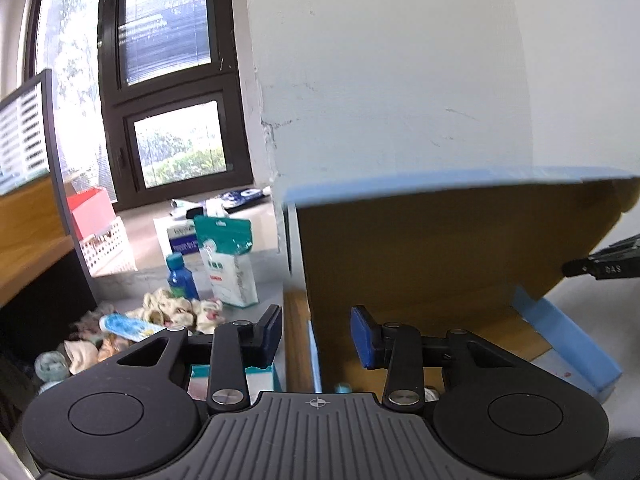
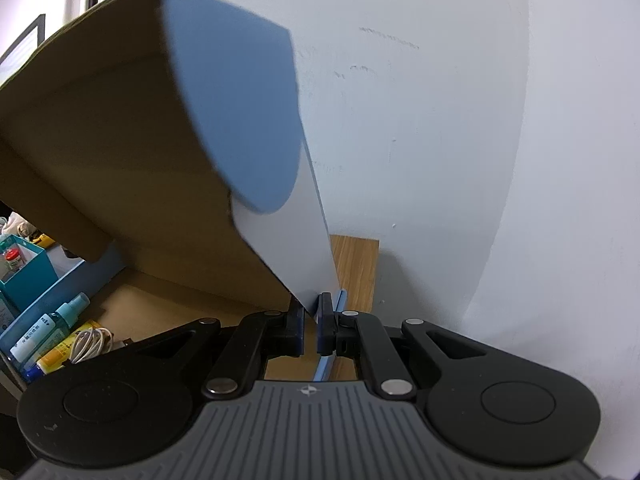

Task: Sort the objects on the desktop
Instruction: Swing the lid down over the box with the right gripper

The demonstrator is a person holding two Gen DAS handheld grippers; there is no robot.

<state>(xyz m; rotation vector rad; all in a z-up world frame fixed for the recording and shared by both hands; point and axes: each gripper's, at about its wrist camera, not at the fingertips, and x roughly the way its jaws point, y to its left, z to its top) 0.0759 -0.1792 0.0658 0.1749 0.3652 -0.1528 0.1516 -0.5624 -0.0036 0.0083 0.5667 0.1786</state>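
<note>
Right gripper (image 2: 311,328): pads pressed together on the lower edge of the box lid (image 2: 280,200), a blue flap with a brown inside, hinged along the far wall and leaning up and left over the open box (image 2: 56,284). Left gripper (image 1: 316,336): jaws narrowed, nothing visibly pinched, though the box's left wall may sit between the pads; the view is blurred there. Beyond, left of the box: a blue bottle (image 1: 182,278), a pouch (image 1: 230,264), a heap of small cloths (image 1: 180,312), still outside it.
</note>
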